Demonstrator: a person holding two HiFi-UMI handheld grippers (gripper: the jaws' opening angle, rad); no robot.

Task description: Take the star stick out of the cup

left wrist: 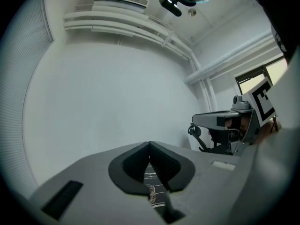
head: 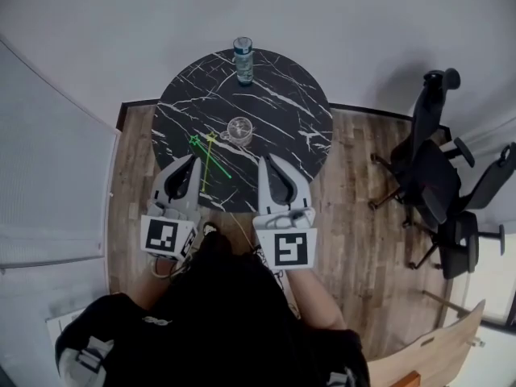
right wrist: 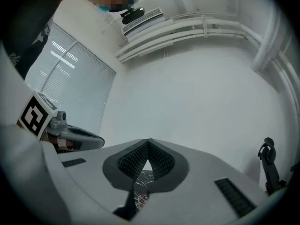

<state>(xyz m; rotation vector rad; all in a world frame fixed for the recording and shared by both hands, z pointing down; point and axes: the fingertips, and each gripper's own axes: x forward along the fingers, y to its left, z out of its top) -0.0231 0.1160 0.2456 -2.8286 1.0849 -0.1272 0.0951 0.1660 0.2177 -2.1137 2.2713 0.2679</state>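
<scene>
Round black marble table (head: 282,103) on wooden floor (head: 355,184), with a pale wall beyond. Off to the right, black office chairs (head: 435,168), well apart from the table. At the far rim, an upright water bottle (head: 243,60). Near the middle, a clear glass cup (head: 239,131), seemingly empty. Just left of it, flat on the marble and outside the cup, green star stick (head: 222,169) and yellow star stick (head: 204,177), crossing. Over the near edge, left gripper (head: 193,161) and right gripper (head: 264,161), each with jaws pressed together at the tips, clasping nothing.
</scene>
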